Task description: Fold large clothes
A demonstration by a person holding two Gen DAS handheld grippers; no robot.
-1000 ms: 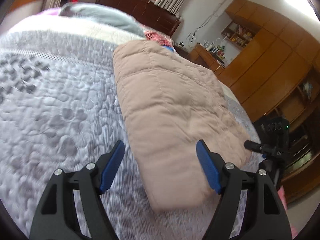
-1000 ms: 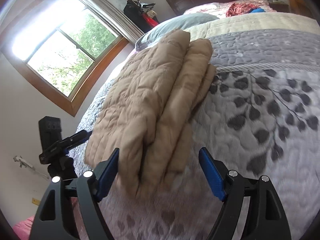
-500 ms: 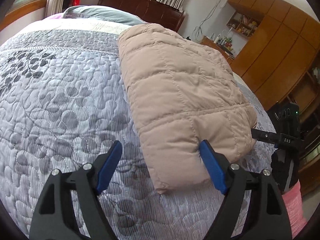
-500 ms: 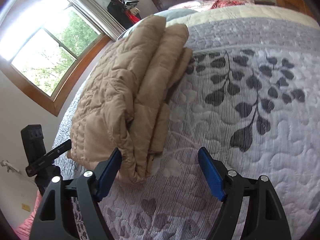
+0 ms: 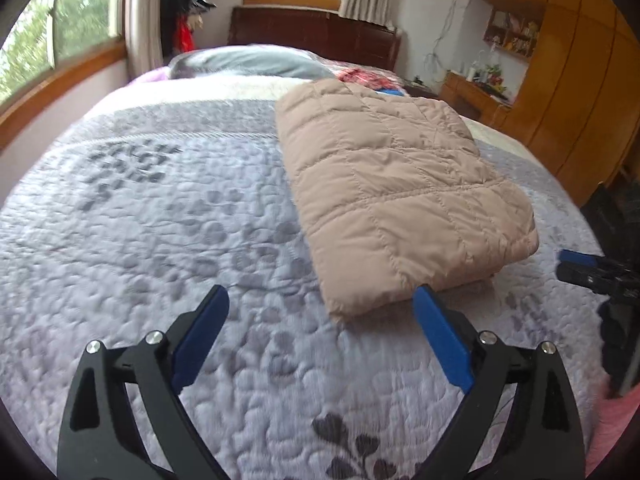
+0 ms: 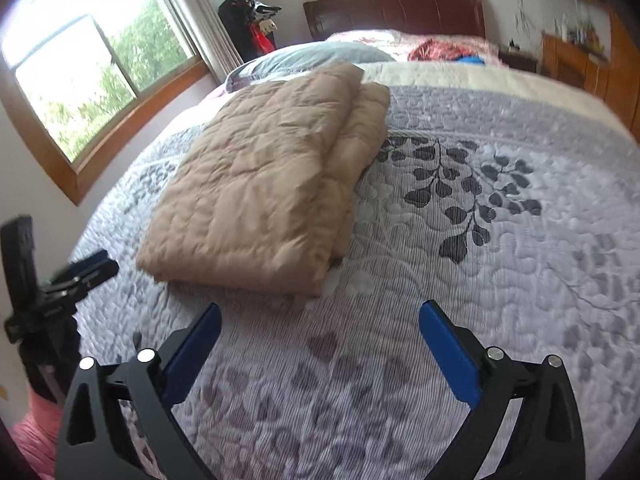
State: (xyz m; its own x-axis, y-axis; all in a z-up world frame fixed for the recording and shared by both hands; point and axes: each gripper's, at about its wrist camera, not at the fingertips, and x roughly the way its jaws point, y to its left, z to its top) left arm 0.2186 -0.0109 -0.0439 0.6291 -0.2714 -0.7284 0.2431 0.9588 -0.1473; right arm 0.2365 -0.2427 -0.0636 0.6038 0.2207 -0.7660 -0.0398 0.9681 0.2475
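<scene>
A beige quilted jacket (image 5: pixel 400 188) lies folded into a thick rectangle on the grey quilted bedspread (image 5: pixel 160 240). It also shows in the right wrist view (image 6: pixel 264 188), with stacked layers along its right edge. My left gripper (image 5: pixel 322 300) is open and empty, above the bedspread just short of the jacket's near edge. My right gripper (image 6: pixel 320 316) is open and empty, a little back from the jacket's near corner.
A black tripod with a device stands off the bed's edge (image 5: pixel 608 276), also in the right wrist view (image 6: pixel 44 292). A grey pillow (image 5: pixel 248 62) and red cloth (image 6: pixel 430 48) lie by the dark headboard (image 6: pixel 394 10). Wooden wardrobes (image 5: pixel 576 76) line the right wall.
Both grippers have pulled back and up from the folded jacket, which now lies flat and free ahead of them. Both stay open.
</scene>
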